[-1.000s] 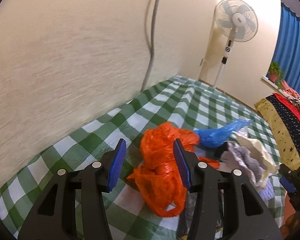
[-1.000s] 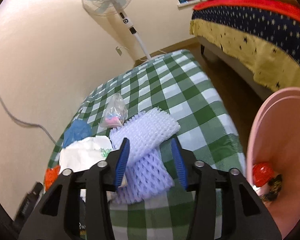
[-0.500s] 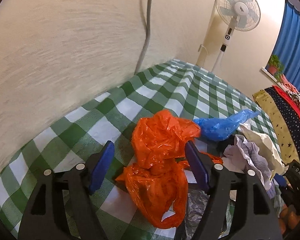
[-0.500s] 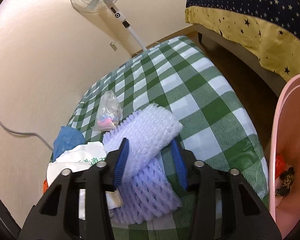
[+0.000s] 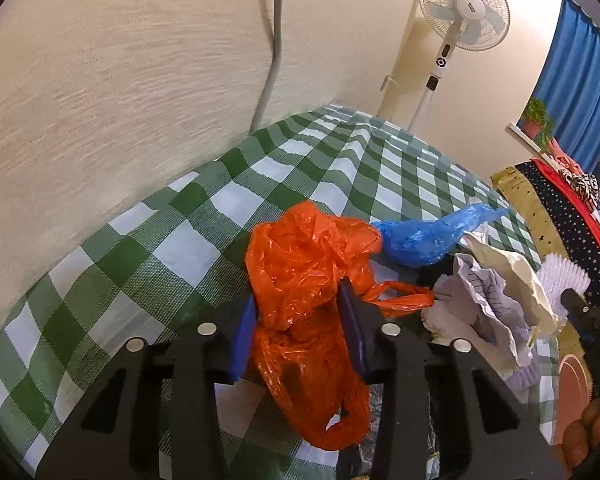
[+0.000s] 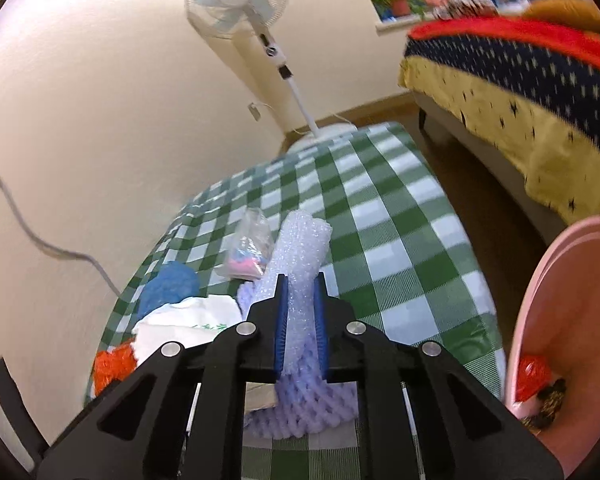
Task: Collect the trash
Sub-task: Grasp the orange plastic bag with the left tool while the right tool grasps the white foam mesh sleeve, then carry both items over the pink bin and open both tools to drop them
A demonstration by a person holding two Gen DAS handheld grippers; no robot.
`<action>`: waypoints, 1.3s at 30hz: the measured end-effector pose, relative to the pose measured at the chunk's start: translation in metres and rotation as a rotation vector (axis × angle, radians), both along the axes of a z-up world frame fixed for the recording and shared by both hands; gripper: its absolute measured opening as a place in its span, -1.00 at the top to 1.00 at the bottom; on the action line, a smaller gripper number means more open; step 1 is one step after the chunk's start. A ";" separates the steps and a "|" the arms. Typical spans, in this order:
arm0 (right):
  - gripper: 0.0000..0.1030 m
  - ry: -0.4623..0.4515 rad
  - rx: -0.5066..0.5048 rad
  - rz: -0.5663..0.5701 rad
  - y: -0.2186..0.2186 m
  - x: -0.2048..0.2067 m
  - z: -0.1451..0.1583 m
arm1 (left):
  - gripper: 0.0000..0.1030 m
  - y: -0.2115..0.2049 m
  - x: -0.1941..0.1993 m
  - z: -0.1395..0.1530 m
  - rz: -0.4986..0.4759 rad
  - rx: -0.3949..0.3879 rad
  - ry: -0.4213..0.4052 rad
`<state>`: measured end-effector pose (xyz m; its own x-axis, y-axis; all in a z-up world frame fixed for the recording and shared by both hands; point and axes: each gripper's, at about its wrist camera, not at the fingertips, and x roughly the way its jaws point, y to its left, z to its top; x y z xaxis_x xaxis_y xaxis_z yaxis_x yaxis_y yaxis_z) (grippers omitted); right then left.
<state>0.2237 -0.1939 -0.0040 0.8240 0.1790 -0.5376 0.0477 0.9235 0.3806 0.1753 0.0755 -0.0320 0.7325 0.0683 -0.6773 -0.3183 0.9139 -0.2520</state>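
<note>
Two grabs underway: our right tongs (image 6: pixel 300 316) closing on foam net (image 6: pixel 300 264), left tongs (image 5: pixel 300 332) closing on orange bag (image 5: pixel 300 264). Bin (image 6: pixel 556 320) holds little; blue bag (image 5: pixel 428 236), paper (image 5: pixel 496 280), packet (image 6: pixel 248 248) remain on table (image 6: pixel 380 216).

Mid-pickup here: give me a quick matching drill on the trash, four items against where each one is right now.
Items:
1. orange plastic bag
2. foam net sleeve
3. blue plastic bag
4. red scrap

Places:
A. lying in the pink bin
B. between the closing jaws of the right gripper
C. on the checked cloth, beyond the orange bag
D. between the closing jaws of the left gripper

Pairs: 1-D, 2-B, 3-C, 4-A
</note>
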 end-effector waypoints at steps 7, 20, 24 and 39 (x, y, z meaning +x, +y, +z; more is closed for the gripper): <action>0.75 -0.045 -0.133 0.031 0.014 -0.022 0.024 | 0.32 -0.003 -0.010 0.014 -0.007 0.039 -0.032; 0.76 -0.088 -0.288 0.042 0.025 -0.071 0.056 | 0.32 -0.013 -0.036 0.048 -0.044 0.049 -0.115; 0.76 -0.089 -0.316 0.018 0.022 -0.085 0.066 | 0.32 -0.017 -0.044 0.059 -0.057 0.048 -0.142; 0.76 -0.095 -0.417 -0.063 0.004 -0.137 0.091 | 0.32 -0.051 -0.068 0.091 -0.156 0.020 -0.226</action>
